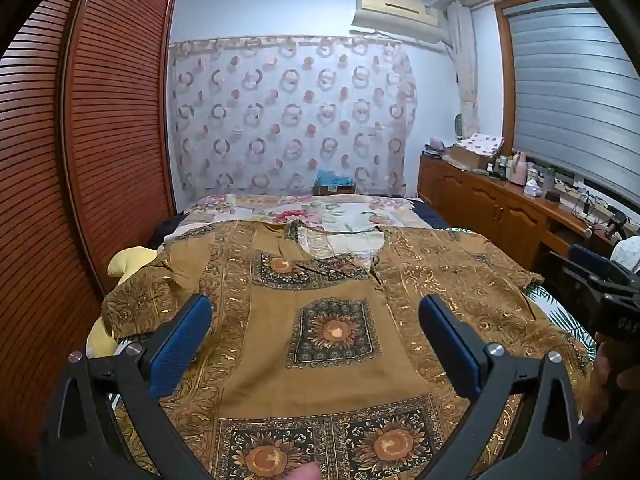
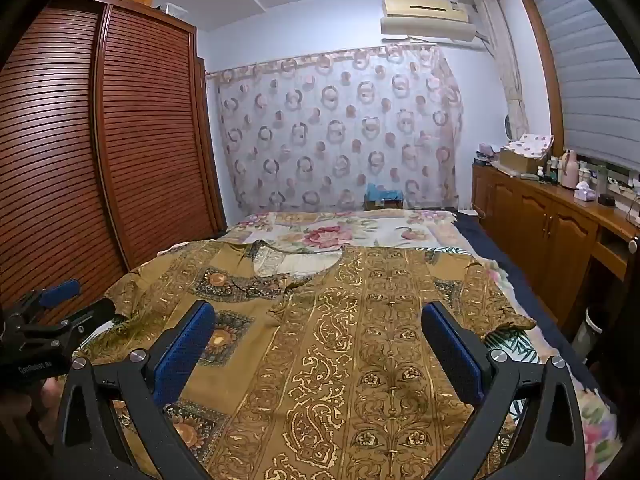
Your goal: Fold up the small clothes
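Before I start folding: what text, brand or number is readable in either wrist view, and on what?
"CoolRobot AI", roughly; small and blurred: on the left gripper body, right wrist view.
"OAS", cut off by the frame edge: on the right gripper body, left wrist view.
Bottles on the cabinet: labels too small to read.
Shirt: pattern only, no words.

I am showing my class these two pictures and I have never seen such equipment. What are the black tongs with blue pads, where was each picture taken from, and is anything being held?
There is no robot here: a person holds a two-finger gripper in each hand, and each gripper carries a camera looking forward along its fingers. One picture comes from the left gripper, the other from the right gripper. Each also glimpses the other gripper at its edge. Both are wide open and hold nothing. Below them a brown patterned shirt lies spread flat on the bed, neckline at the far end, not yet folded. A yellow cushion sits left of the shirt.
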A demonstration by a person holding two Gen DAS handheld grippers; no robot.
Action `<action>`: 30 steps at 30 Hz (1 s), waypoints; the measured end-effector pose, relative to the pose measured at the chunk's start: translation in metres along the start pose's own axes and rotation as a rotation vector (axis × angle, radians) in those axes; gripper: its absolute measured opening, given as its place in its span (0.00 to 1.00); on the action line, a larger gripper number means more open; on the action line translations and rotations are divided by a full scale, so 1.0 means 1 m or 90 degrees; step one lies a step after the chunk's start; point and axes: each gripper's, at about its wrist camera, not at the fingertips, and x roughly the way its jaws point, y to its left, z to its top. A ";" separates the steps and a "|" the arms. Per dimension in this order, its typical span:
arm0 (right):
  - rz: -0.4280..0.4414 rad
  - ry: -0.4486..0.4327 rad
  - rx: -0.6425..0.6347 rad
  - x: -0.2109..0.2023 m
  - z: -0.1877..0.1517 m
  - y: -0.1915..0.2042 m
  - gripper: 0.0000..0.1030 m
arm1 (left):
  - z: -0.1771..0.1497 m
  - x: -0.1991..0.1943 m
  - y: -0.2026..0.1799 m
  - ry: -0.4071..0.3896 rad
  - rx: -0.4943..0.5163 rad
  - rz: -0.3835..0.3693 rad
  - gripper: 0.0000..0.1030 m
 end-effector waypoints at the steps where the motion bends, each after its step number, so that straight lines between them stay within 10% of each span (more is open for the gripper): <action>1: 0.000 0.000 0.000 0.000 0.000 0.000 1.00 | 0.000 0.001 -0.001 0.001 0.002 0.002 1.00; 30: 0.000 -0.010 -0.008 -0.003 0.000 0.002 1.00 | 0.005 -0.008 0.002 -0.016 -0.011 -0.002 1.00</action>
